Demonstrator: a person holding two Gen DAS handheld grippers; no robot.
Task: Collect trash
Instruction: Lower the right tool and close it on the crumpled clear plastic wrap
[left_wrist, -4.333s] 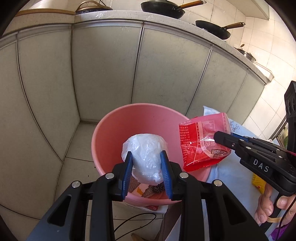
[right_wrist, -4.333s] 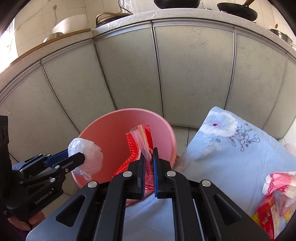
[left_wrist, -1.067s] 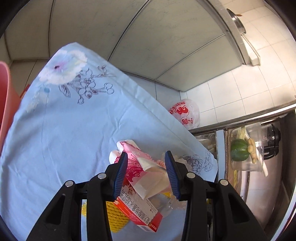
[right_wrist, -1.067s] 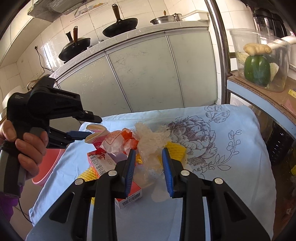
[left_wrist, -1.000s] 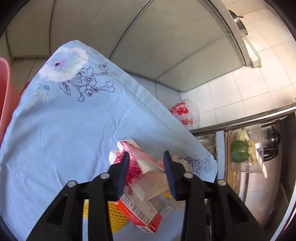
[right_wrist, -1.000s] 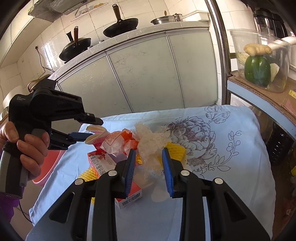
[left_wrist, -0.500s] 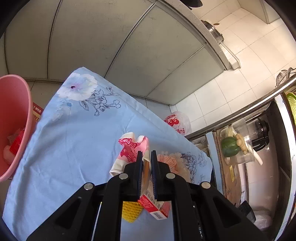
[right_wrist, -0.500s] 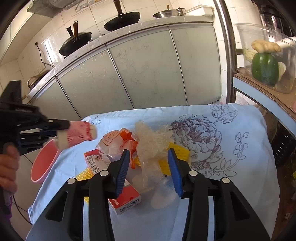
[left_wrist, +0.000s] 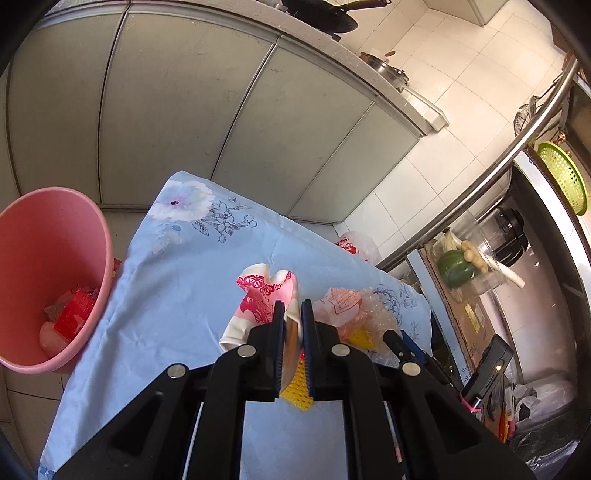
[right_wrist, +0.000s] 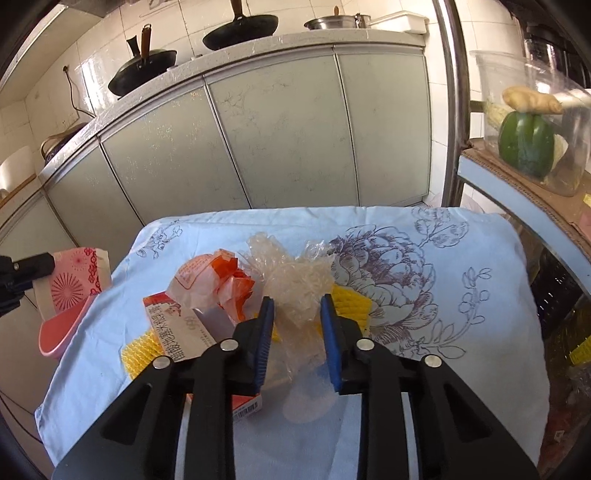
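The left gripper is pinching a flattened pink paper cup by one edge, lifted above the blue cloth, its jaws having just closed tight on it. The thin grip is looking risky: the limp cup could be slipping or swinging free on the way to the pink bin, which is standing off the cloth's far left edge. The cup's long axis is running away from the gripper, its crushed mouth pointing up and forward. The right gripper is straddling a crumpled clear plastic wrap in the trash pile, its jaws having just been narrowing, though whether the pads are already pressing it I cannot tell; the wrap could be dragging the orange bag beside it.
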